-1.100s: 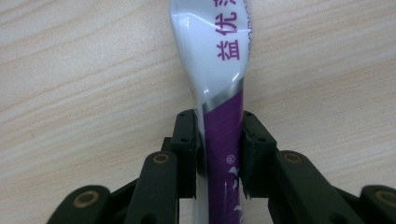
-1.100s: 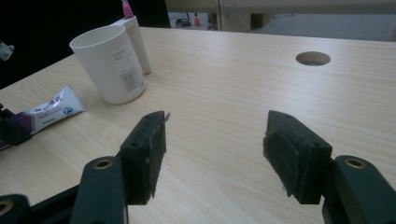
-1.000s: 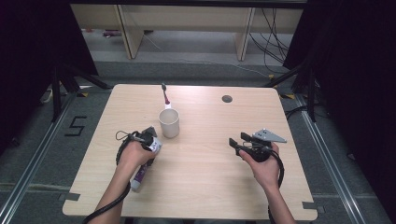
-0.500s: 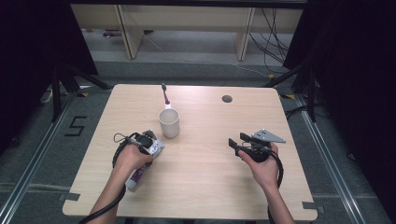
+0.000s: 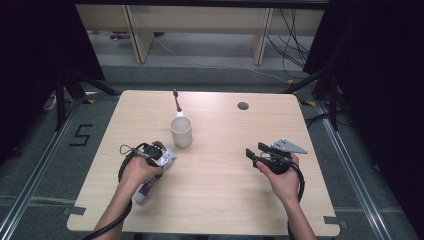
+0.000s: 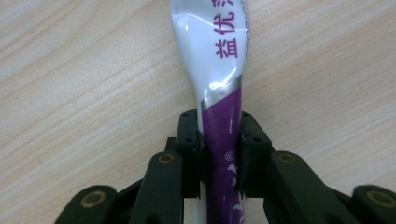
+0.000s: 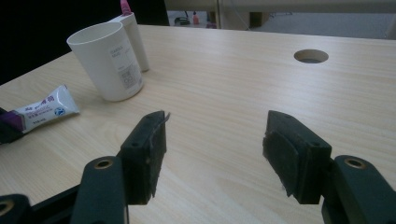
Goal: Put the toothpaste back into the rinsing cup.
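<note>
On the pale wooden desk point(image 5: 225, 190) a purple-and-white toothpaste tube point(image 6: 219, 93) lies flat, its purple end pinched between the left gripper's point(image 6: 219, 140) just-closing fingers point(image 6: 189, 135); the right gripper's point(image 7: 212, 140) fingers stand spread, empty.

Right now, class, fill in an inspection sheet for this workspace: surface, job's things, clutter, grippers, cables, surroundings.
Surface: wooden table, round hole near the far edge.
Job's things: toothpaste tube flat on the table; white cup upright; toothbrush behind the cup.
Clutter: nothing seen.
Grippers: left gripper jaws just closing, pressed on the tube; right gripper open, empty.
Cables: black cable loops at the left gripper.
Surroundings: dark curtains, grey floor, wooden shelving legs.
</note>
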{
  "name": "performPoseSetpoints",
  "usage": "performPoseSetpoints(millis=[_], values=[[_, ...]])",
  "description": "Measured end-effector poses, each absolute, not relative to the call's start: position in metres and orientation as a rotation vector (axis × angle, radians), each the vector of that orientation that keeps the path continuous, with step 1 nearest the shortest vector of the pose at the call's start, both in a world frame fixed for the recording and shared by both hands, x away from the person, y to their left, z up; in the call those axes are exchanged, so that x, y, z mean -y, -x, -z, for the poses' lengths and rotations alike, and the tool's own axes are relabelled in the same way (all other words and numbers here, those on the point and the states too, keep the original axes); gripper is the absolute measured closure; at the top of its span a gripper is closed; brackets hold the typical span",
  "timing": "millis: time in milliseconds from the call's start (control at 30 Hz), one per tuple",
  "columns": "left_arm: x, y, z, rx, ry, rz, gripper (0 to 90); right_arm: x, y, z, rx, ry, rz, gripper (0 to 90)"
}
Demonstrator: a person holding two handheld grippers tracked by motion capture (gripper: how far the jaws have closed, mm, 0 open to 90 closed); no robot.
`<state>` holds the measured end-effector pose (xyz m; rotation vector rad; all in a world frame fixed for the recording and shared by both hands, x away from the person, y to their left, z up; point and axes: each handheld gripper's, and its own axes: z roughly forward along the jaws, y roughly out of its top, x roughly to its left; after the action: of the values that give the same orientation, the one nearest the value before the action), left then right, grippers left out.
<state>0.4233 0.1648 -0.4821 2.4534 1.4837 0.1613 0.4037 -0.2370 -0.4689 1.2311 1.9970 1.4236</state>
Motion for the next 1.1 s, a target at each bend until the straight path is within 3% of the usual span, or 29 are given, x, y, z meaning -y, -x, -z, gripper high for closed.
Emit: performPoseSetpoints(millis=[300, 533, 700, 767, 900, 1100], values=[[-0.183, -0.416, 0.47, -1.37, -2.388, -0.212, 74.7, 0.237, -0.405, 0.47, -2.002, -1.222, -1.409, 39.6], [-0.195, -0.405, 0.463, -1.286, -2.227, -0.26, 74.8, 0.237, -0.404, 0.47, -2.001, -1.239, -1.423, 39.6], [-0.205, -0.395, 0.458, -1.169, -2.1, -0.375, 74.9, 0.235, -0.403, 0.471, -1.993, -1.266, -1.444, 39.7], [-0.205, -0.39, 0.461, -1.131, -1.9, -0.454, 74.9, 0.236, -0.403, 0.471, -1.991, -1.261, -1.438, 39.7], [-0.209, -0.387, 0.464, -1.057, -1.719, -0.534, 75.0, 0.235, -0.404, 0.473, -1.989, -1.252, -1.428, 39.7], [-0.211, -0.385, 0.462, -0.971, -1.584, -0.616, 74.9, 0.237, -0.405, 0.475, -1.996, -1.228, -1.394, 39.8]])
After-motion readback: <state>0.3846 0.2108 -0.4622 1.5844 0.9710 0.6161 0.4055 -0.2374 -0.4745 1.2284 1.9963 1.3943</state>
